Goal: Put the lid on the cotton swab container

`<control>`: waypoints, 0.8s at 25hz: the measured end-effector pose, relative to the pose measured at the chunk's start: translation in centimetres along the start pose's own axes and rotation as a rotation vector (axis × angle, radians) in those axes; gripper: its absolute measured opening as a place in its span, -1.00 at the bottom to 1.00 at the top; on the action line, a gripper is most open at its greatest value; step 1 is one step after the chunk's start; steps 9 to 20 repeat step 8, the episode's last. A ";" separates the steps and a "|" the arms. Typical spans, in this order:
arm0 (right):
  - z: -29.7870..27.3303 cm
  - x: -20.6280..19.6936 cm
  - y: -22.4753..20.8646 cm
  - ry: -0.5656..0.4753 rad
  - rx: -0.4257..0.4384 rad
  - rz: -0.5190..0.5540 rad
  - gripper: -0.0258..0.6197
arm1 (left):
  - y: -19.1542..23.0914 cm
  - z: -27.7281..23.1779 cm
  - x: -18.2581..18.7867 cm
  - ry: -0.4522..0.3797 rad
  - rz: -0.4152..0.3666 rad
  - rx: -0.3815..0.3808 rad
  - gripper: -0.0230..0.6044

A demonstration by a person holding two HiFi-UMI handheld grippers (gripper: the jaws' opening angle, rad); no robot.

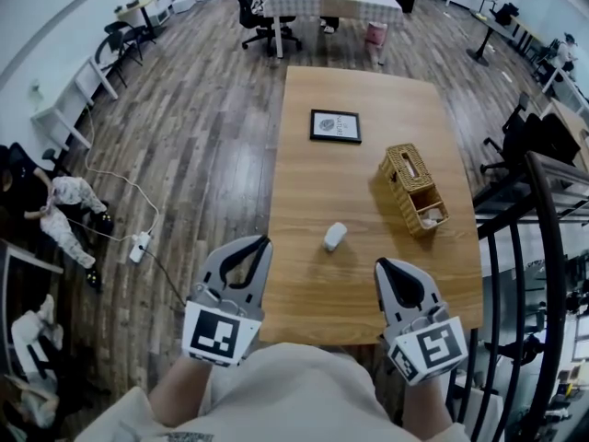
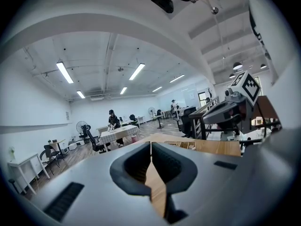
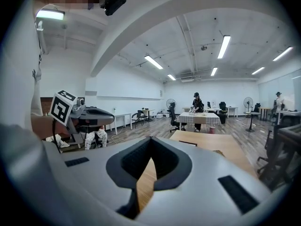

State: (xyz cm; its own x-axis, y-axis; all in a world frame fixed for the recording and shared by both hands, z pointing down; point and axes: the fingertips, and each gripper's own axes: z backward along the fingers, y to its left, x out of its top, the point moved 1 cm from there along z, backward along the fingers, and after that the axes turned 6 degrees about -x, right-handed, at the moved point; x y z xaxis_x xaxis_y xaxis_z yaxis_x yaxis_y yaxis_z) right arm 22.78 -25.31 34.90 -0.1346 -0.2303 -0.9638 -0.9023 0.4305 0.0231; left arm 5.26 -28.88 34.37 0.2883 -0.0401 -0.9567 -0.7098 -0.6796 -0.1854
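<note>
Caution: Light Container, Closed Claws

Note that the small white rounded plastic container (image 1: pixel 335 237) stands on the light wooden table (image 1: pixel 313 302), near the woven wicker basket (image 1: pixel 412 188). You cannot tell whether its lid is on. It looks light, so a nudge from shut jaws could tip or slide it. Your left gripper (image 1: pixel 265 241) and right gripper (image 1: pixel 379 263) hover by the near edge, jaws together, holding nothing.
</note>
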 end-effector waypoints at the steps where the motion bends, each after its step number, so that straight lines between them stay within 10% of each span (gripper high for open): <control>1: -0.1 -0.1 -0.1 0.002 0.001 -0.001 -0.84 | -0.1 -0.1 -0.1 0.004 0.003 0.002 -0.84; 20: -0.7 -0.6 -0.6 0.010 0.005 -0.004 -0.84 | -0.3 -0.5 -0.5 0.017 -0.002 0.008 -0.84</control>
